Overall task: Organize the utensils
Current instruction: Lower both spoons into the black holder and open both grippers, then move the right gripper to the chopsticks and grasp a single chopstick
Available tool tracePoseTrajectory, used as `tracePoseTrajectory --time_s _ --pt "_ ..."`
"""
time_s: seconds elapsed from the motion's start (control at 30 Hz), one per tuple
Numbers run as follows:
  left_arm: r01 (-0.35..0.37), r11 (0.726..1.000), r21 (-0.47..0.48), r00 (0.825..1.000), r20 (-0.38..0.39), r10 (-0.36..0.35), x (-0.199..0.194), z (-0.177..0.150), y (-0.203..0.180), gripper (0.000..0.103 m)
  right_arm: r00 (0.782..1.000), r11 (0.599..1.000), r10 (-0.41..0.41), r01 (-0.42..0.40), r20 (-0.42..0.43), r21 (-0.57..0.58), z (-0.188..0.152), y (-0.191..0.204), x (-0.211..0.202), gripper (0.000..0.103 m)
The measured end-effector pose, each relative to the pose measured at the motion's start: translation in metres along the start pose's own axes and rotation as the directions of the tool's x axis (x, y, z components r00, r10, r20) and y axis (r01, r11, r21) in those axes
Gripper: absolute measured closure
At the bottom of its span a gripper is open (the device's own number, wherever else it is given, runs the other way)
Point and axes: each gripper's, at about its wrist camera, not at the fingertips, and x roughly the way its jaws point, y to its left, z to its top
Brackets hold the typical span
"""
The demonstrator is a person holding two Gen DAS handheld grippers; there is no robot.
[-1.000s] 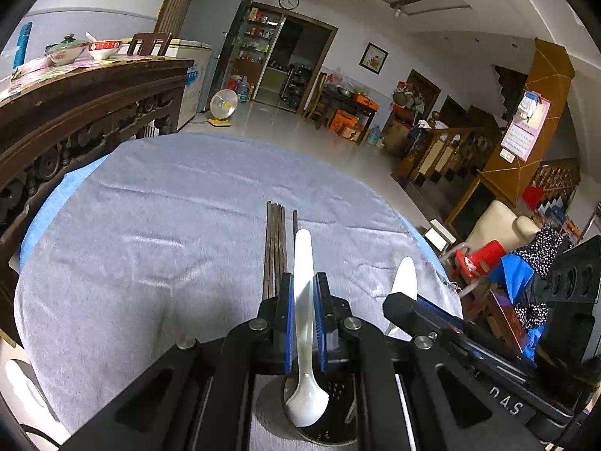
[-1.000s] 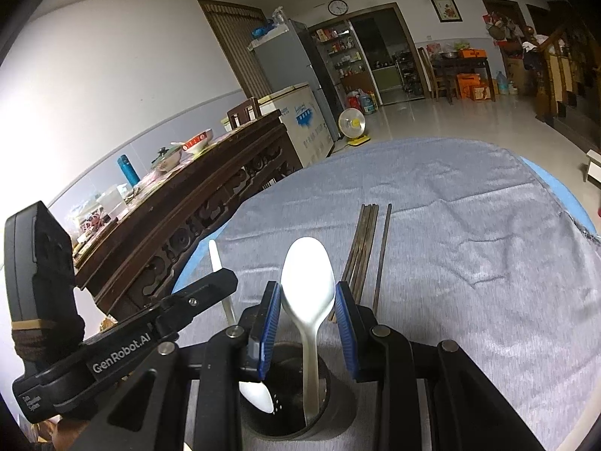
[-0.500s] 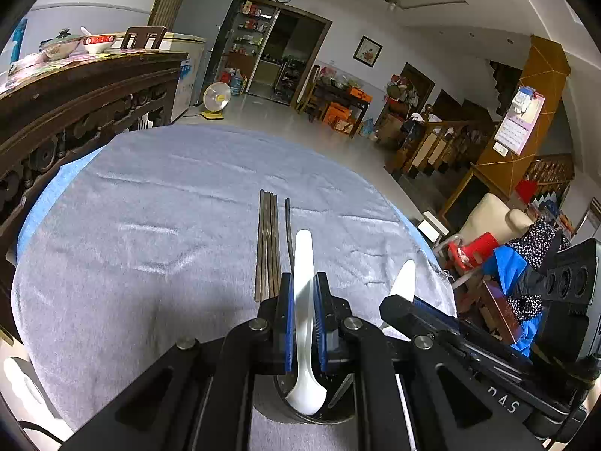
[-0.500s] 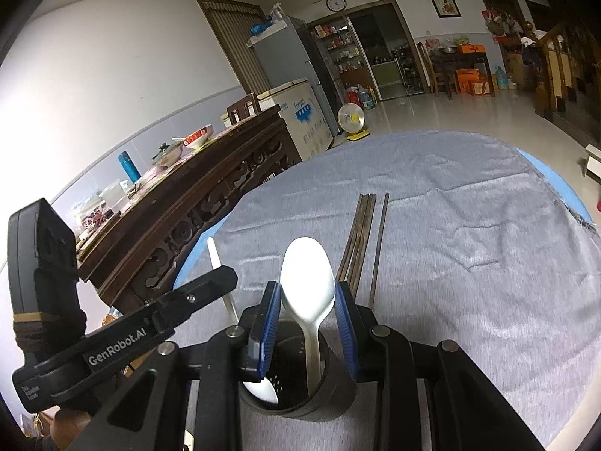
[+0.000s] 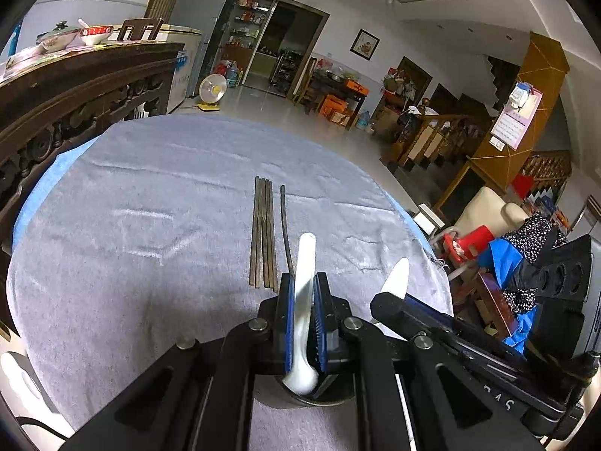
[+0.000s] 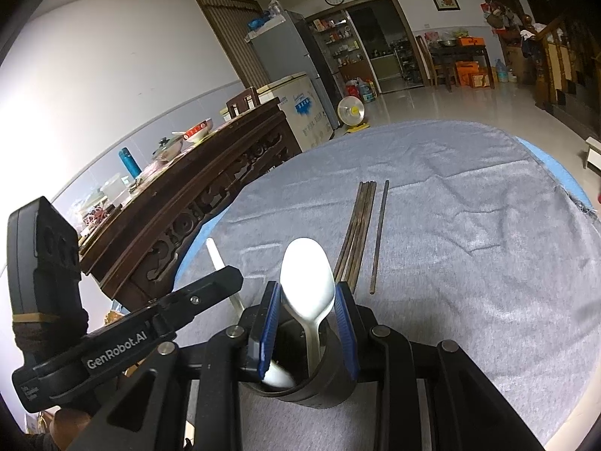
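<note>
Surface [image 5: 131,225]: grey cloth | holder [image 6: 330,379]: dark cup at near edge | chopsticks [image 5: 265,233]: flat beyond it | left gripper [image 5: 303,323]: fingers pinching white spoon [image 5: 305,263], bowl down in holder | right gripper [image 6: 308,323]: fingers clamping second spoon [image 6: 308,282], bowl up.

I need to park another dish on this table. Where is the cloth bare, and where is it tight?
Bare: the gray cloth left of the chopsticks, toward the carved sideboard, and right of them. Tight: the near edge, around the black cup, both spoons and both grippers.
</note>
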Motion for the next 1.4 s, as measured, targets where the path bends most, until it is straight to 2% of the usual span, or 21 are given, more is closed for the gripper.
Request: tracePoseTrajectory --time_s 0.37,0.4,0.47,0.57,0.6,0.7,0.77,0.87,1.03,1.17,1.27,1.3,1.4 --pt "0.010 1.000 -0.023 1.000 -0.014 -0.011 -0.004 0.000 0.003 0.092 1.000 1.000 0.014 -0.014 0.000 0.013 -0.004 -0.003 -0.004 0.069" --pt "0.014 0.999 -0.029 1.000 -0.011 -0.014 -0.006 0.001 0.004 0.092 1.000 1.000 0.013 -0.013 0.008 0.017 -0.005 -0.003 -0.006 0.068" --pt "0.013 0.999 -0.041 1.000 -0.004 -0.013 -0.010 0.001 0.006 0.092 1.000 0.999 0.015 -0.016 0.022 0.036 -0.004 -0.005 -0.010 0.058" --pt "0.016 0.997 -0.070 1.000 0.015 -0.015 -0.019 0.005 0.011 0.090 0.999 0.999 0.007 -0.009 0.049 0.046 -0.002 -0.008 -0.019 0.056" --pt "0.009 0.997 -0.081 1.000 0.028 -0.007 -0.023 0.007 0.014 0.083 0.998 0.999 0.003 -0.006 0.057 0.050 0.000 -0.009 -0.022 0.056" --pt "-0.031 0.990 -0.135 0.996 0.083 0.042 -0.037 0.015 0.030 0.047 0.997 0.998 -0.012 0.007 0.076 0.061 0.005 -0.015 -0.029 0.053" --pt "-0.052 0.985 -0.164 0.991 0.111 0.071 -0.043 0.021 0.041 0.045 0.997 0.997 -0.025 0.020 0.079 0.069 0.008 -0.020 -0.030 0.049" --pt "-0.077 0.977 -0.198 0.990 0.099 0.098 -0.042 0.030 0.059 0.045 0.997 0.996 -0.037 0.032 0.064 0.087 0.012 -0.029 -0.027 0.048" --pt "-0.129 0.963 -0.236 0.989 0.036 0.141 -0.021 0.035 0.086 0.045 0.999 0.990 -0.052 0.052 -0.008 0.135 0.009 -0.052 -0.009 0.048" --pt "-0.163 0.962 -0.220 0.985 -0.087 0.148 0.016 0.036 0.101 0.045 0.992 0.982 -0.051 0.070 -0.112 0.173 0.007 -0.076 0.016 0.048" --pt "-0.190 0.964 -0.188 0.973 -0.164 0.160 0.042 0.037 0.108 0.045 0.985 0.976 -0.051 0.084 -0.165 0.203 0.006 -0.093 0.029 0.048" --pt "-0.202 0.966 -0.160 0.963 -0.211 0.166 0.056 0.038 0.111 0.045 0.980 0.974 -0.052 0.092 -0.190 0.207 0.006 -0.100 0.035 0.048" --pt "-0.227 0.964 -0.138 0.945 -0.271 0.183 0.080 0.041 0.119 0.045 0.967 0.971 -0.048 0.104 -0.249 0.217 0.009 -0.115 0.053 0.048"
